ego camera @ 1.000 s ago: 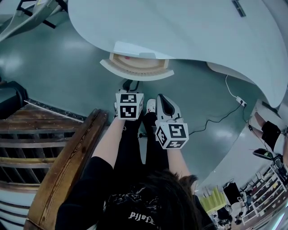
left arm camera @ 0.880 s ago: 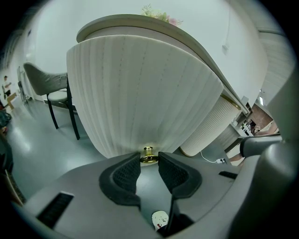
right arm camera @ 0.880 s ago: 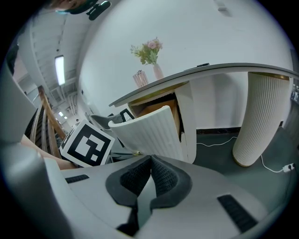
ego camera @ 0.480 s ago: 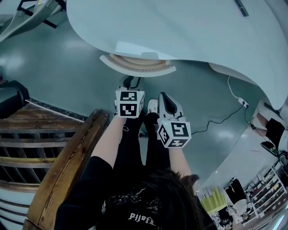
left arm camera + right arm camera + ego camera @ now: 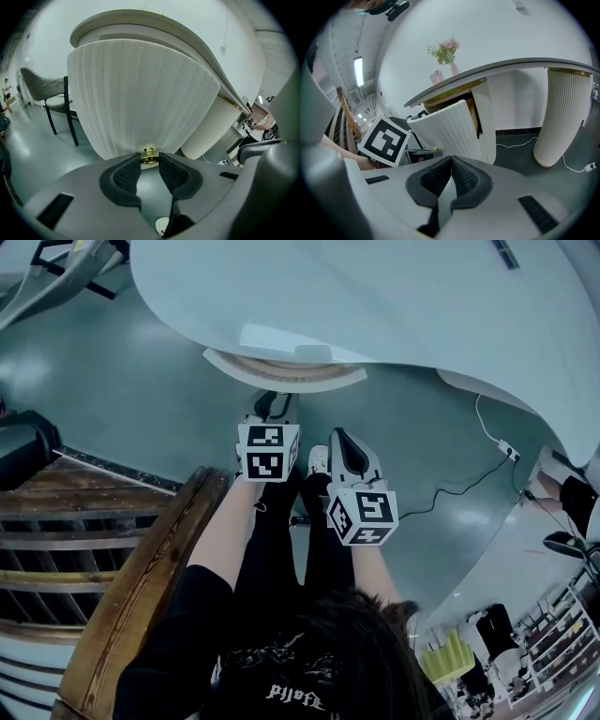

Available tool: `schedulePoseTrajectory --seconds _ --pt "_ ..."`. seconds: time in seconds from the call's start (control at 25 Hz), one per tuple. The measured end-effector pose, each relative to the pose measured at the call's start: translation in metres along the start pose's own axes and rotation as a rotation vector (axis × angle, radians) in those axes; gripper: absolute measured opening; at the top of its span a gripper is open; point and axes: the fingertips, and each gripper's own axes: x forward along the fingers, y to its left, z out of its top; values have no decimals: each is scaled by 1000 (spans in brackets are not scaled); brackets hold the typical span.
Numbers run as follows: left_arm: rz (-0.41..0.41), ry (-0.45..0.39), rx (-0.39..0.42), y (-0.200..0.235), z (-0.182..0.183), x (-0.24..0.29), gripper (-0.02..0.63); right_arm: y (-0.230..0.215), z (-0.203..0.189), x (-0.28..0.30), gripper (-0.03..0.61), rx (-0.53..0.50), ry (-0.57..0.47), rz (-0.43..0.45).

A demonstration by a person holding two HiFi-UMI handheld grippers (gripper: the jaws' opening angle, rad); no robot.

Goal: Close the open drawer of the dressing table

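Now, gripping the small brass knob (image 5: 149,153) at the very tips of the left gripper (image 5: 149,163), with the ribbed front of the drawer (image 5: 140,93) filling everything beyond those fingers. Holding the right gripper (image 5: 451,162) closed on nothing, tips together, set back beside the left. Only in the right gripper view: a gap and wooden drawer side under the tabletop (image 5: 375,306), so not shut yet. Open floor (image 5: 122,399) either side of the fingers; ribbed pedestal (image 5: 560,117) and cable (image 5: 450,488) off right, chair (image 5: 49,89) well left
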Motion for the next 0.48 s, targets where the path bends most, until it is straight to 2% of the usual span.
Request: schedulePoseTrajectory --seconds 0.48 --pt "-28 -7 23 0 10 9 135 -7 1 10 26 16 -4 -13"
